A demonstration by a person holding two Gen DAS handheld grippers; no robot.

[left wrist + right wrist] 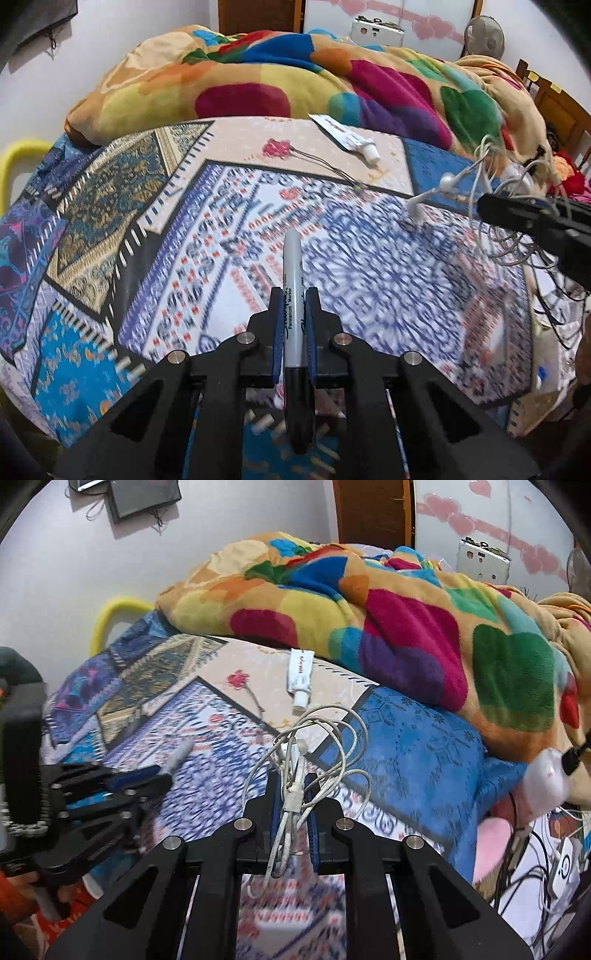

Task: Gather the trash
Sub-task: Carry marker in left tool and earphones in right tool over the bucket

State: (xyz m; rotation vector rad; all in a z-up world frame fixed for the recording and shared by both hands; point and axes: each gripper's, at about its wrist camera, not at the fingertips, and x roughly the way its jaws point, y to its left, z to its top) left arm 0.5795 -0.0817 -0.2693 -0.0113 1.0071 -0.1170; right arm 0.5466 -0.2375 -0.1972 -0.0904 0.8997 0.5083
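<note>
My left gripper (292, 295) is shut on a grey and black marker pen (292, 273) that stands up between its blue pads over the patterned bedsheet (369, 266). In the right wrist view that same left gripper (162, 773) shows at the left with the marker pen (179, 757) sticking out. My right gripper (292, 777) is shut on a bundle of white earphone cable (295, 775), whose loops hang above the sheet. In the left wrist view, the right gripper (484, 206) reaches in from the right edge with the white earphone cable (454, 181) dangling from it.
A small white tube (354, 138) lies on the sheet near a heaped multicoloured blanket (295, 81); the right wrist view shows the tube (301, 677) too. A thin wire with a pink end (277, 148) lies left of it. More cables and chargers (546, 856) crowd the right bed edge.
</note>
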